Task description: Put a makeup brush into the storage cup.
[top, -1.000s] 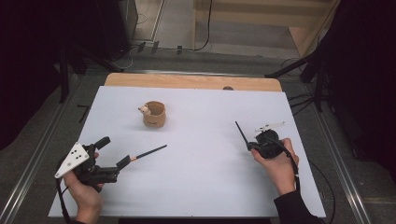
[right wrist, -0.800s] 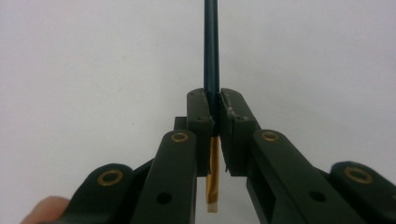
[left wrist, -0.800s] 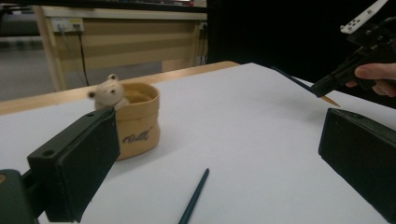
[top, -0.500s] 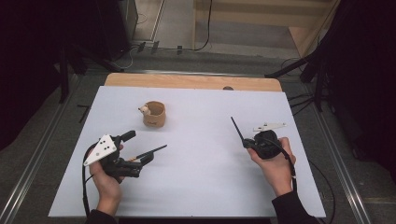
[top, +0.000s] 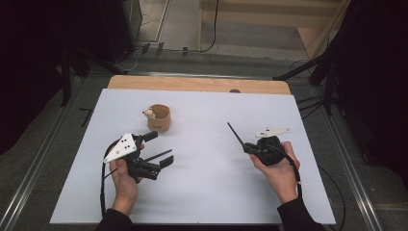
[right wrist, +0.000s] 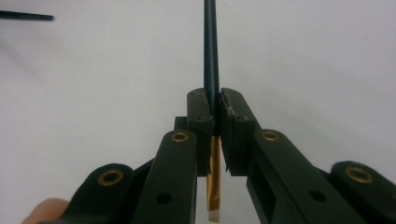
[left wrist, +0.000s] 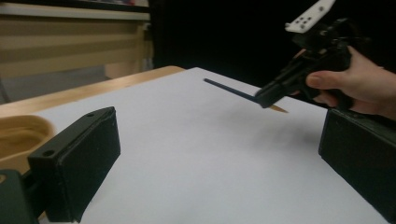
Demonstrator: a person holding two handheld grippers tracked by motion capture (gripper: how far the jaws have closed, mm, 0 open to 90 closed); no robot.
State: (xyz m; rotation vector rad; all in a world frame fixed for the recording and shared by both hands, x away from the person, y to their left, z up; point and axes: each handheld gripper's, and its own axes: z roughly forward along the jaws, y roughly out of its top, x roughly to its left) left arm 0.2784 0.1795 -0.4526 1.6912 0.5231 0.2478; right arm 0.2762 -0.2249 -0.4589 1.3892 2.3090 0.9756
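Worktop: white sheet (top: 207, 192) over a wooden board, seen from above; a person's two forearms come in from the near edge, one gripper in each hand.
Left gripper: on the near left (top: 159, 148), jaws spread wide and holding nothing; from above they straddle the loose chopstick.
Right gripper: on the near right (top: 246, 148), jaws pressed together, pinching the held chopstick near its golden end.
Cup: short round wooden cup (top: 159, 119), upright, beyond the left gripper and well apart from the right one; a small pale object (top: 149, 114) sits at its left side, too small to identify.
Held chopstick: thin, straight, dark blue-black shaft (top: 235, 134) pointing up and away from the right gripper, clear of the worktop; the short end behind the jaws is golden with a pale tip.
Loose chopstick: thin dark stick (top: 161, 155) lying flat on the worktop at the left gripper, its far end pointing right; whether a jaw touches it cannot be told.
Risk, held chopstick: the grip sits far back on a long, smooth, narrow shaft, so it could probably swivel or slip if the tip knocks the cup.
Risk, loose chopstick: it lies flat and round, so closing jaws may roll it aside or scrape the sheet.
Risk, cup: likely light; a sideways nudge could tip it.
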